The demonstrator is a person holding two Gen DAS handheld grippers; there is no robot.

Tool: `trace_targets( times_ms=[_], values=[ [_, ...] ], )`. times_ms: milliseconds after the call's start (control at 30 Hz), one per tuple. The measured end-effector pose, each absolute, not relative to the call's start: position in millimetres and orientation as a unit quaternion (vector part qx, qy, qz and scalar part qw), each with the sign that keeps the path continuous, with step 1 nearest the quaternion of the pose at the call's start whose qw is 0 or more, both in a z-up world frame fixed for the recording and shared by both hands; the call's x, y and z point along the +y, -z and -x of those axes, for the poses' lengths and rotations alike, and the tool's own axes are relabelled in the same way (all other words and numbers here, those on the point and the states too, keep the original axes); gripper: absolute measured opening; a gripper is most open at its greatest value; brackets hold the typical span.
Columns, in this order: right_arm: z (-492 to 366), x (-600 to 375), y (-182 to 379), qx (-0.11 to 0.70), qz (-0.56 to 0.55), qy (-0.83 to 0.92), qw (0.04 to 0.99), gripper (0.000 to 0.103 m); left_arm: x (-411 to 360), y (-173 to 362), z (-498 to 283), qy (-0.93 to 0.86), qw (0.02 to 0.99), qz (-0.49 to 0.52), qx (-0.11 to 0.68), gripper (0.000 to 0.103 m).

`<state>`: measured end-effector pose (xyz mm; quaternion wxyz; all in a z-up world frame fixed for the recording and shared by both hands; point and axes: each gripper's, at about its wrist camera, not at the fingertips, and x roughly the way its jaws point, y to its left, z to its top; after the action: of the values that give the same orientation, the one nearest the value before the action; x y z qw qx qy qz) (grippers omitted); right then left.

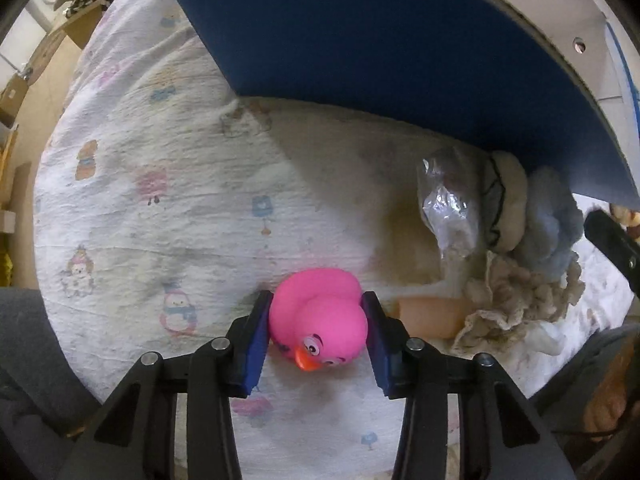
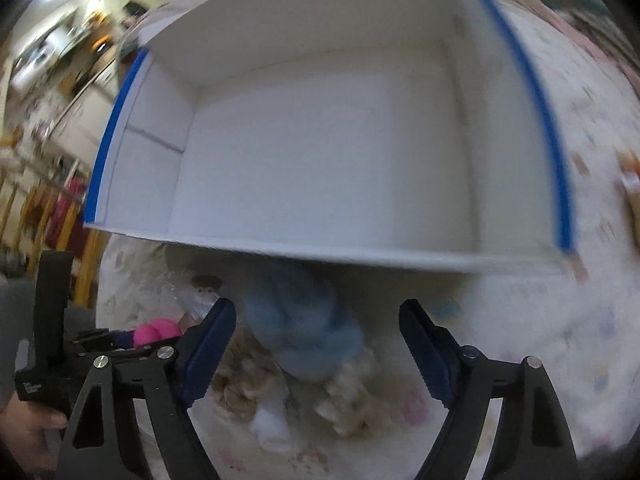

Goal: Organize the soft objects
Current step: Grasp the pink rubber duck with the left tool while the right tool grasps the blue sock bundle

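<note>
Our left gripper pinches the pink rubber duck between its two blue pads, one pad against each flank, the duck's orange beak turned back toward our camera. The duck sits low over the printed bedsheet, though we cannot tell whether it touches the cloth. Just to its right lies a small peach-coloured object, partly tucked under a cream knitted cloth. Beyond that, a clear plastic bag, a cream soft toy with black stitching and a blue fluffy toy crowd together against the blue outer wall of the box.

Our right gripper is spread wide with nothing between its fingers. It hangs above the same pile: the blue fluffy toy sits between the fingers in that view, with cream and white soft pieces below it. Past the pile stands the box, white inside and edged in blue. At far left we glimpse the duck in the other gripper.
</note>
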<state>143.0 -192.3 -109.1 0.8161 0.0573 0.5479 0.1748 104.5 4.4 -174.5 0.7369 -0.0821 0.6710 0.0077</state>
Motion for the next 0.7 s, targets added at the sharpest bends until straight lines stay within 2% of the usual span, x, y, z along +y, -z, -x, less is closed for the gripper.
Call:
trace_targets(
  times_ms=[167, 300, 333, 367, 433, 467, 500, 567, 600, 700],
  values=[
    [-152.4, -160.3, 111.5, 0.545, -0.005, -0.206, 0.813, 0.089, 3.1, 175.9, -110.6, -0.012, 0.746, 0.071, 0.663, 0.039],
    [-153.8, -153.6, 119.1, 0.546, -0.012, -0.22, 0.808, 0.089, 10.3, 173.3, -116.3, -0.025, 0.75, 0.072, 0.657, 0.039],
    [-153.2, -155.8, 121.7, 0.544, -0.023, -0.221, 0.809, 0.085, 12.6, 172.4, -117.2, -0.03, 0.752, 0.069, 0.655, 0.039],
    [-153.2, -158.3, 124.2, 0.543, -0.032, -0.219, 0.81, 0.079, 21.0, 167.0, -116.8, -0.031, 0.752, 0.069, 0.655, 0.039],
    [-153.0, -161.6, 127.5, 0.545, -0.037, -0.214, 0.81, 0.041, 24.9, 165.4, -116.5, -0.03, 0.752, 0.069, 0.655, 0.039],
    [-153.0, -161.8, 128.4, 0.546, -0.032, -0.209, 0.811, 0.036, 26.2, 164.5, -117.6, -0.031, 0.752, 0.067, 0.655, 0.039],
    [-152.1, -162.9, 127.9, 0.543, -0.027, -0.204, 0.814, 0.035, 26.4, 164.7, -116.1, -0.031, 0.752, 0.065, 0.655, 0.039],
    [-149.6, -165.7, 124.2, 0.53, -0.032, -0.206, 0.822, 0.024, 26.3, 167.1, -117.9, -0.034, 0.752, 0.065, 0.655, 0.039],
    [-148.0, -167.1, 121.0, 0.525, -0.035, -0.207, 0.825, 0.013, 25.4, 168.4, -118.4, -0.034, 0.751, 0.066, 0.656, 0.039],
    [-142.3, -166.6, 111.1, 0.509, -0.025, -0.213, 0.834, 0.01, 24.1, 170.3, -120.3, -0.034, 0.752, 0.066, 0.655, 0.039]
  ],
)
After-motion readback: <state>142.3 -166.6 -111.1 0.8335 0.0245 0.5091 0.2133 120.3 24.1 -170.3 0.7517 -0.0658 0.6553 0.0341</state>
